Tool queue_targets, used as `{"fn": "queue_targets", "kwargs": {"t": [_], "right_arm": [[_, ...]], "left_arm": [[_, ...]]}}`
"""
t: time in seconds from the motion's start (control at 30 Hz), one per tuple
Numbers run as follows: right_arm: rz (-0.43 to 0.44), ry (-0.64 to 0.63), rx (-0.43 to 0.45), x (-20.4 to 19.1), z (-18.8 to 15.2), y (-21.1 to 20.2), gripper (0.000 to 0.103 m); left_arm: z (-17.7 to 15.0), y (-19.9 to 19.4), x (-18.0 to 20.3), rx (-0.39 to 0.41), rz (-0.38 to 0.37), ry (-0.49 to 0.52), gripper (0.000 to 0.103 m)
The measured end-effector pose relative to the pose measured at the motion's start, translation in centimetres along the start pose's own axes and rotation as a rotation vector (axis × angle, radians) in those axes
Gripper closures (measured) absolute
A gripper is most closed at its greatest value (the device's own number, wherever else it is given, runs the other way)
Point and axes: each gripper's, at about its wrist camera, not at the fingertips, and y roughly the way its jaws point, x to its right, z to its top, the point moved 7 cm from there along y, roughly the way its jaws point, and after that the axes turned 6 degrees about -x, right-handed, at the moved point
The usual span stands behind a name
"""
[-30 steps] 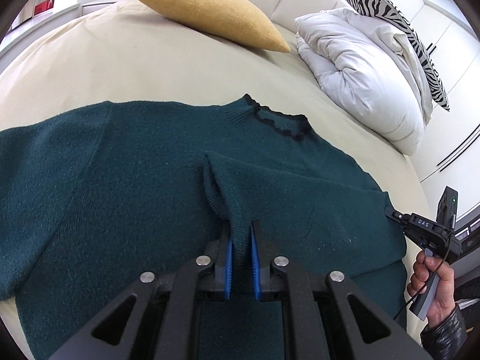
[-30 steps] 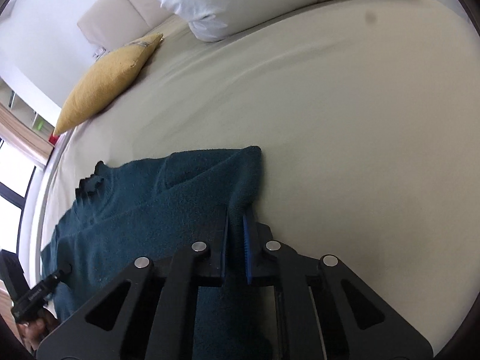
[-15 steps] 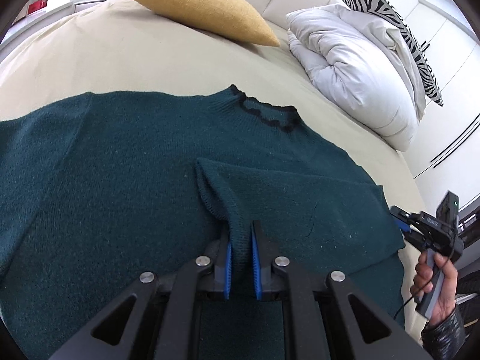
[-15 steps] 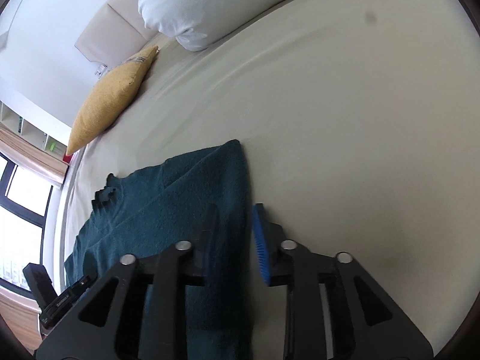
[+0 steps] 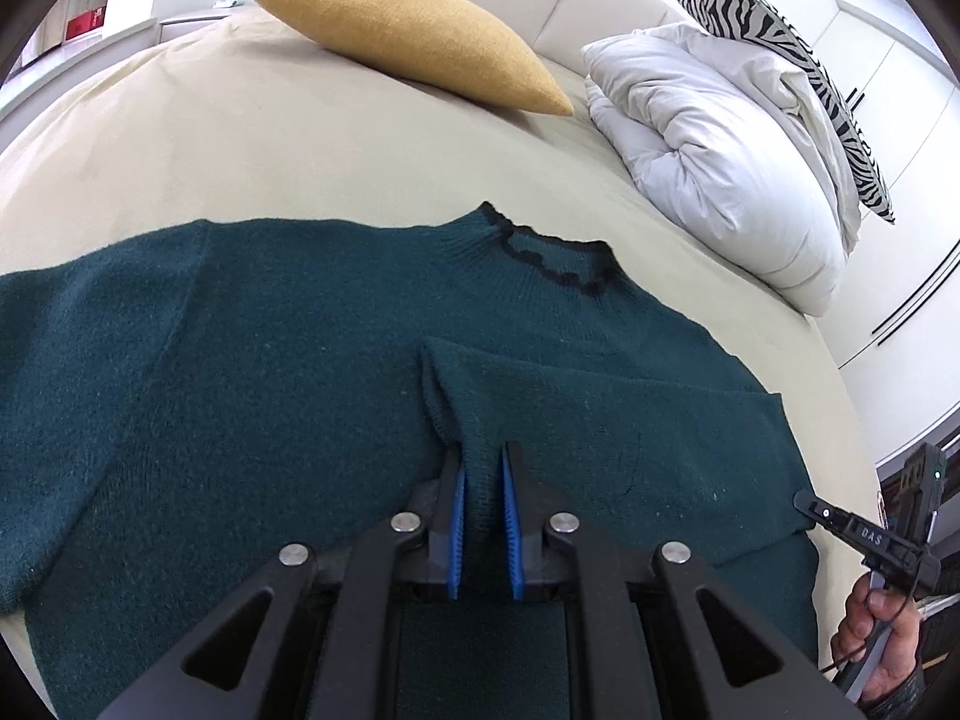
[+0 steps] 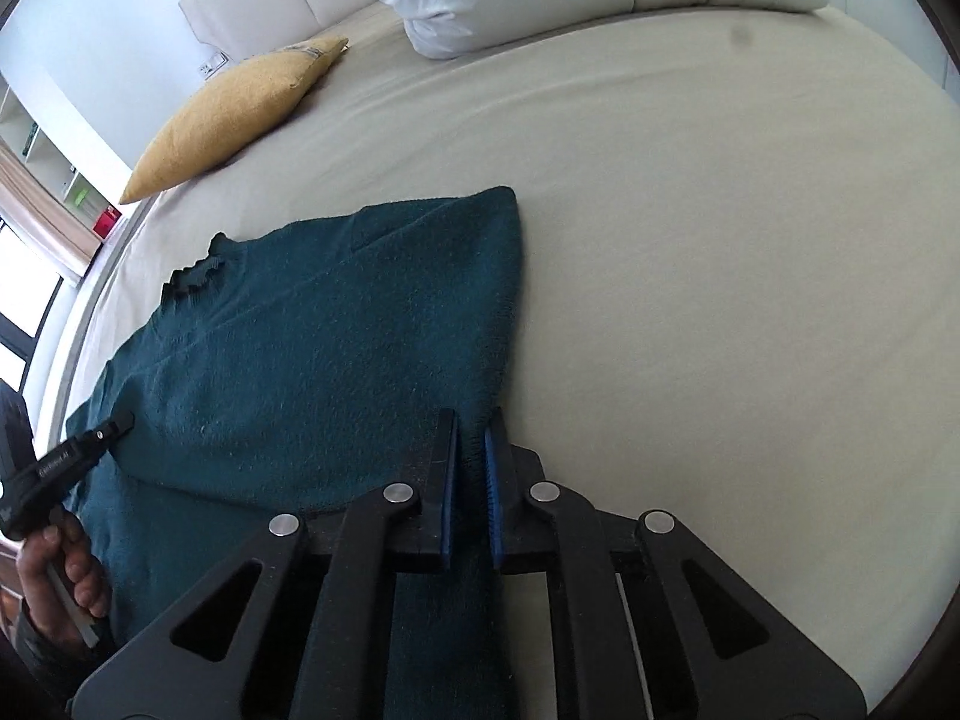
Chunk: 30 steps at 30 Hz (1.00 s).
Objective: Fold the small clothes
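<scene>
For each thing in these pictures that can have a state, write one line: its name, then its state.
Sweater: spread flat on the bed, one sleeve folded across its front.
Left claw: shut on the folded sleeve.
Right claw: shut on the sweater's edge.
Duvet: bundled up.

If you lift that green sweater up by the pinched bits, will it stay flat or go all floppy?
Probably floppy: the green sweater is soft knit, already bending into a fold where the left gripper pinches it. It likely drapes and sags between both grips. The fuzzy yarn probably won't slip from the right gripper.
</scene>
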Motion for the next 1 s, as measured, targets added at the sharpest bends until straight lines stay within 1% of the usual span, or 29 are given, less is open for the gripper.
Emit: {"fn": "queue_targets", "kwargs": {"t": [0.07, 0.13, 0.2, 0.27, 0.3, 0.33, 0.4, 0.43, 0.5, 0.53, 0.6, 0.63, 0.67, 0.7, 0.8, 0.9, 1.0], "right_arm": [[0.023, 0.029, -0.004, 0.7, -0.4, 1.0, 0.096], [0.073, 0.063, 0.006, 1.3, -0.5, 1.0, 0.096], [0.077, 0.055, 0.002, 1.2, -0.6, 0.4, 0.089], [0.061, 0.091, 0.013, 1.6, -0.6, -0.5, 0.084], [0.059, 0.119, 0.036, 1.9, -0.4, -1.3, 0.084], [0.057, 0.135, 0.077, 1.9, -0.1, -2.4, 0.084], [0.085, 0.118, 0.126, 1.1, 0.4, -3.8, 0.084], [0.097, 0.085, 0.126, 0.0, 0.5, -4.0, 0.084], [0.083, 0.014, 0.103, -1.7, 0.3, -3.3, 0.084], [0.069, -0.009, 0.076, -2.2, 0.0, -2.3, 0.084], [0.029, 0.001, -0.02, -1.4, -1.0, 0.7, 0.086], [0.056, 0.017, -0.01, -0.9, -1.2, 1.5, 0.086], [0.08, 0.027, 0.02, -0.6, -1.3, 1.2, 0.086], [0.084, 0.032, 0.02, -0.7, -1.3, 0.7, 0.086], [0.062, 0.036, 0.027, -1.1, -0.9, -0.7, 0.085], [0.089, 0.034, 0.085, -2.0, 0.6, -2.3, 0.084], [0.095, 0.02, 0.085, -3.6, 2.0, -2.2, 0.084]], "left_arm": [[-0.4, 0.7, -0.2, -0.004, 0.011, 0.014, 0.09], [-0.4, 0.7, -0.2, 0.003, 0.011, 0.019, 0.09], [-0.1, 0.7, -0.3, -0.004, 0.011, 0.013, 0.09], [-0.2, 0.7, -0.3, -0.003, 0.009, 0.015, 0.09], [-0.3, 0.7, -0.3, 0.001, 0.009, 0.018, 0.09], [-0.4, 0.7, -0.3, 0.003, 0.011, 0.021, 0.089], [-0.7, 0.7, -0.4, 0.009, 0.014, 0.022, 0.089], [-0.7, 0.7, -0.4, 0.01, 0.014, 0.02, 0.089], [-0.8, 0.6, -0.5, 0.011, 0.012, 0.017, 0.089], [-0.9, 0.6, -0.5, 0.011, 0.009, 0.015, 0.088], [-0.8, 0.6, -0.7, 0.008, -0.004, 0.005, 0.088], [-0.8, 0.6, -0.8, 0.006, -0.009, 0.0, 0.088], [-0.8, 0.6, -0.9, 0.005, -0.012, 0.0, 0.088], [-0.8, 0.6, -0.9, 0.006, -0.013, 0.001, 0.088], [-0.7, 0.4, -0.8, 0.022, -0.016, 0.0, 0.088], [-0.6, 0.0, -0.5, 0.032, -0.014, 0.007, 0.09], [0.2, -0.8, 0.0, 0.066, -0.007, 0.024, 0.092]]}}
